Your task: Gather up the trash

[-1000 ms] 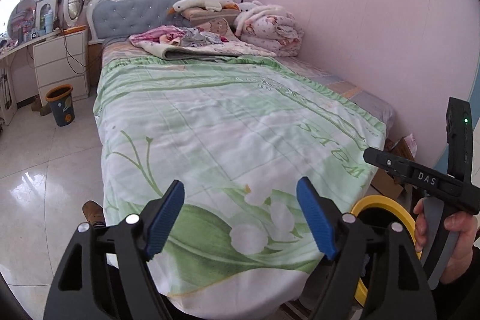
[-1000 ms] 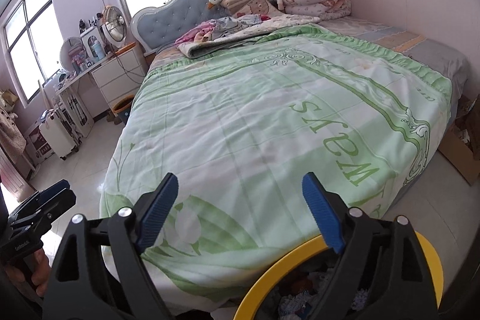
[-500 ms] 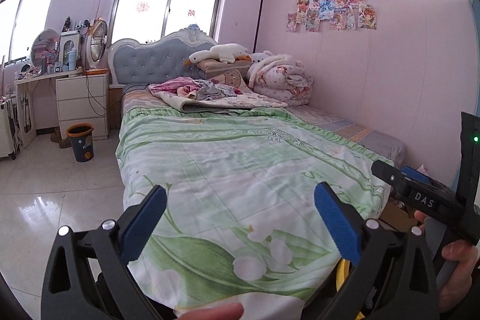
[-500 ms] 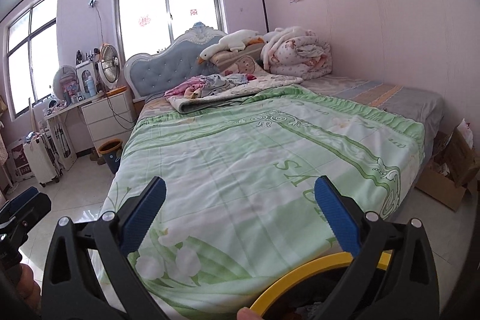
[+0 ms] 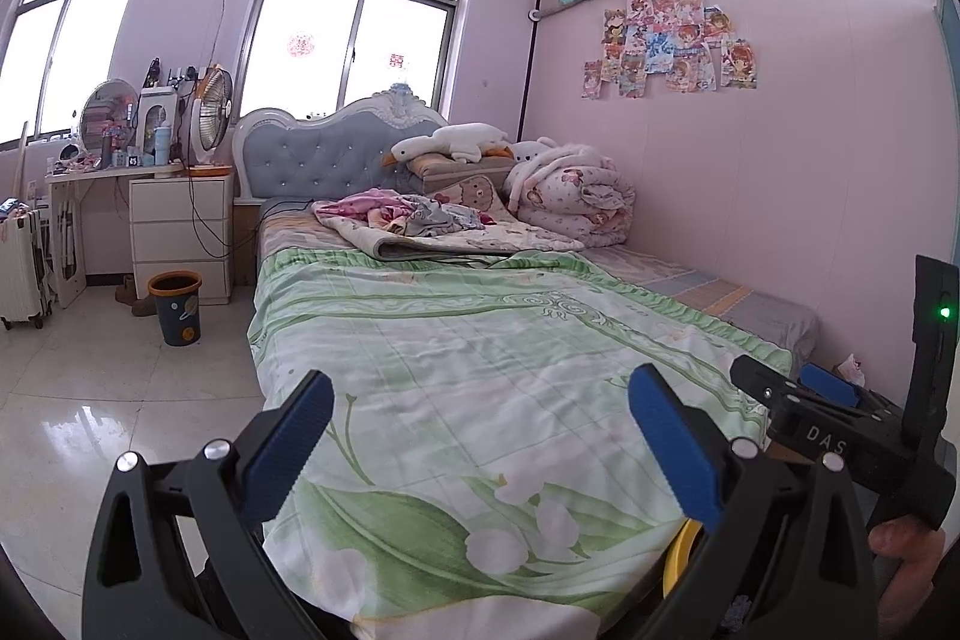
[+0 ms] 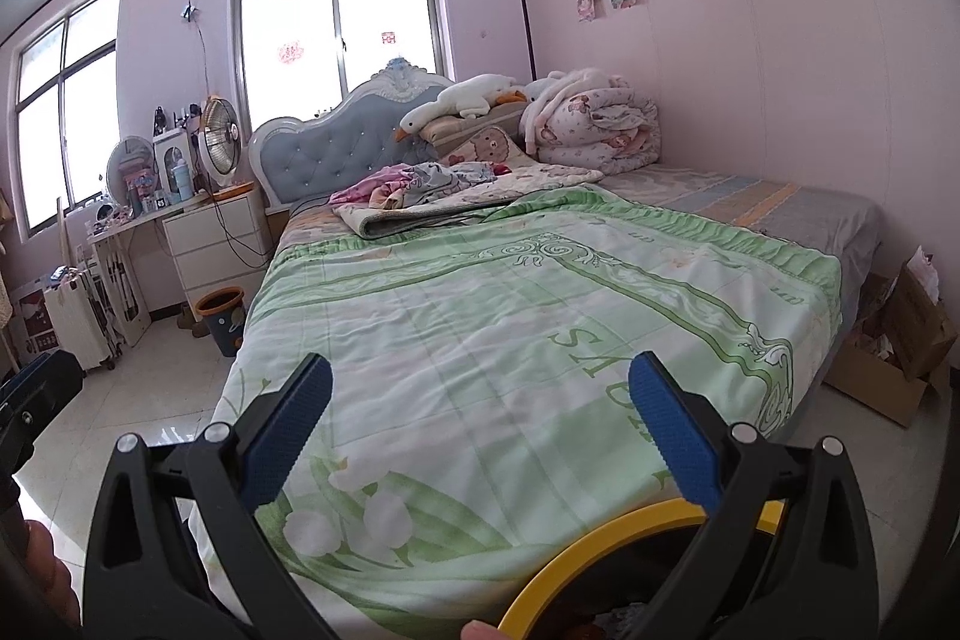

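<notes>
Yellow-rimmed trash bin at the foot of the bed, left hand-held gripper just spread wide, empty, right hand-held gripper likewise.

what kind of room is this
A lived-in bedroom, most likely in a home: a bed with a tufted headboard, a white nightstand beside it, and a folded quilt by the pillows.

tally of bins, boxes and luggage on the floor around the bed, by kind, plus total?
Waste bins: 2, the blue bin with orange rim and the yellow-rimmed bin
Cardboard boxes: 1, the open cardboard box
Suitcases: 1, the white suitcase
Total: 4
</notes>
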`<state>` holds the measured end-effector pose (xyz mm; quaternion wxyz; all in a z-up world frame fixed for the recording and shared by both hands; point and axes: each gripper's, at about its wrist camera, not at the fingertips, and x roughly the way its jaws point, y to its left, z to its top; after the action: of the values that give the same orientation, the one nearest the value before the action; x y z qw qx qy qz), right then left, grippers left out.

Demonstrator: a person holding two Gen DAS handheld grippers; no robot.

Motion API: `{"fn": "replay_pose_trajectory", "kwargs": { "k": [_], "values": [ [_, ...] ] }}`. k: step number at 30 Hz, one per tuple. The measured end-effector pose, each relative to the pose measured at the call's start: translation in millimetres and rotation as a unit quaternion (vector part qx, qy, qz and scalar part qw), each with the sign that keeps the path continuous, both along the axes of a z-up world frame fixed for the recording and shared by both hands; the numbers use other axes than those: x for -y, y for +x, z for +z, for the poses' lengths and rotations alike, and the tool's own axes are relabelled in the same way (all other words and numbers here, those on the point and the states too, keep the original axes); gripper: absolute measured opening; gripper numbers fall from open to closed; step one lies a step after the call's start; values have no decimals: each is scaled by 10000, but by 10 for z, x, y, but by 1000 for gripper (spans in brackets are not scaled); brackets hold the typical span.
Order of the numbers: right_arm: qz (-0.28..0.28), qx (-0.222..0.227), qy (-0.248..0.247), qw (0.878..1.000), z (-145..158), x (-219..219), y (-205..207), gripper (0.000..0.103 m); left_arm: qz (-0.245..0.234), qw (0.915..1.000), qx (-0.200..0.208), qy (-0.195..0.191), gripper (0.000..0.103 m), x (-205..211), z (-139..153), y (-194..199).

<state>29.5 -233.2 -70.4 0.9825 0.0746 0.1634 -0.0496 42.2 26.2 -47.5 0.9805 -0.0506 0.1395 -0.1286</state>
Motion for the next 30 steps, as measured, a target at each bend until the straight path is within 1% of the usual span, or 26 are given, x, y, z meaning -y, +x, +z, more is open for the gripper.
{"fn": "replay_pose_trajectory", "kwargs": {
  "k": [3, 30],
  "values": [
    [-14, -3, -19, 10000, 2, -12, -8, 95, 21, 10000, 26, 43, 95, 10, -2, -9],
    [-66, -165, 49, 9998, -128, 39, 27, 95, -35, 10000, -81, 13, 95, -5, -62, 3]
  ]
}}
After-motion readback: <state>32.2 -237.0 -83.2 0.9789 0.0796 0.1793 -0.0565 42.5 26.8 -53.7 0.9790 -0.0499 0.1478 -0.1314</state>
